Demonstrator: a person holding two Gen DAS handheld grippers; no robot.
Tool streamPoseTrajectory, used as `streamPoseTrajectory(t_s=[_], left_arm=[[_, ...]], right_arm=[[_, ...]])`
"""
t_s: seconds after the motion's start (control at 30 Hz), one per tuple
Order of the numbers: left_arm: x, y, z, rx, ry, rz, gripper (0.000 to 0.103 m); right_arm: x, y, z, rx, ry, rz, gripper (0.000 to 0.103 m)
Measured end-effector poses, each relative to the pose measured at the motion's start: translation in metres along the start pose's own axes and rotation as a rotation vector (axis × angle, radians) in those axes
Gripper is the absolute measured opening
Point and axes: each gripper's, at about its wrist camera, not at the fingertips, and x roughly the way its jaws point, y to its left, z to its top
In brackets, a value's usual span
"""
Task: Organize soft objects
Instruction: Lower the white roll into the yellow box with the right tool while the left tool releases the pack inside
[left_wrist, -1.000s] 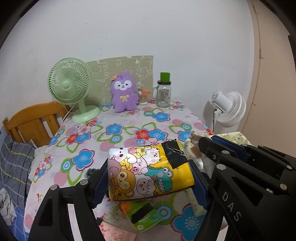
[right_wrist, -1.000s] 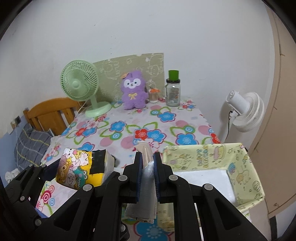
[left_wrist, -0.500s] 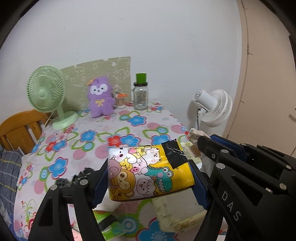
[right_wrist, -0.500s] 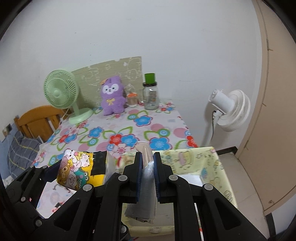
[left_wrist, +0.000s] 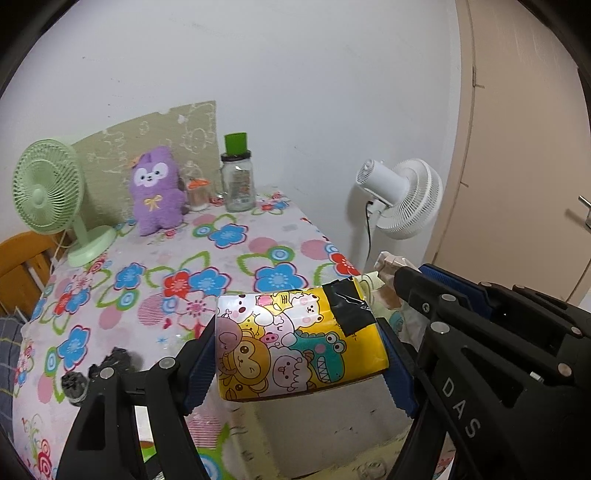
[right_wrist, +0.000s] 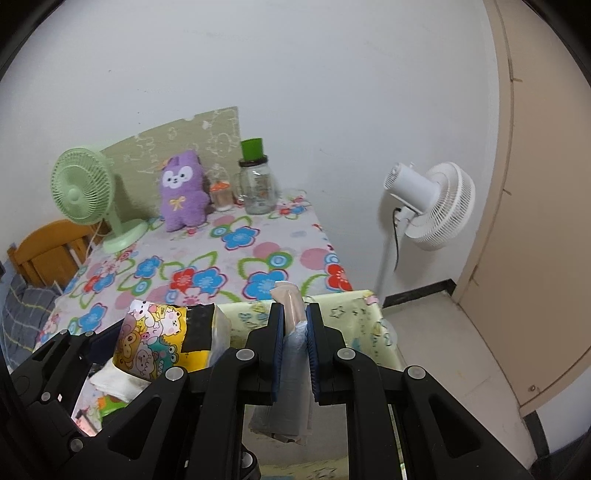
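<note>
My left gripper (left_wrist: 299, 350) is shut on a yellow cartoon-print tissue pack (left_wrist: 295, 343) with a black tape patch, held above the yellow-green fabric bin (left_wrist: 317, 435) at the table's near right edge. The pack also shows in the right wrist view (right_wrist: 162, 339). My right gripper (right_wrist: 295, 325) is shut on a folded beige and grey cloth (right_wrist: 291, 373) that hangs below the fingers, over the same bin (right_wrist: 354, 317). A purple plush toy (left_wrist: 155, 195) stands at the back of the table.
The floral-cloth table (left_wrist: 147, 280) holds a green desk fan (left_wrist: 55, 199), a glass jar with a green lid (left_wrist: 238, 177), a small orange-capped bottle (left_wrist: 197, 192) and a black object (left_wrist: 96, 373). A white floor fan (left_wrist: 402, 199), a beige door (left_wrist: 517, 166) and a wooden chair (left_wrist: 18, 273) surround it.
Both grippers have swung right with their loads, from over the table toward the fabric bin. The green packet on the table has dropped out of the left view.
</note>
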Motion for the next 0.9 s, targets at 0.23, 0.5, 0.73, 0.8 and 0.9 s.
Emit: streamPoseTrajectory(t_s=[0.23,0.5,0.73,0.8,0.9], left_arm=[[0.024,-0.009,0.003,0.014,0.051,-0.015,0.081],[0.037,-0.01,0.003,0.008,0.09,-0.019,0.095],[0.035,-0.009,0.003,0.009,0.095,-0.018,0.098],[0.032,-0.009,0.003,0.008,0.087,-0.015,0.099],[0.024,-0.007,0.003,0.008,0.068,-0.015,0.099]], right_arm=[[0.017,-0.016,-0.001,0.023,0.024,-0.016,0.015],[0.031,-0.021,-0.001,0.028,0.052,-0.005,0.015],[0.033,-0.019,0.0,0.018,0.06,-0.012,0.042],[0.031,-0.019,0.001,0.023,0.046,0.0,0.066],[0.023,-0.015,0.001,0.022,0.013,-0.004,0.073]])
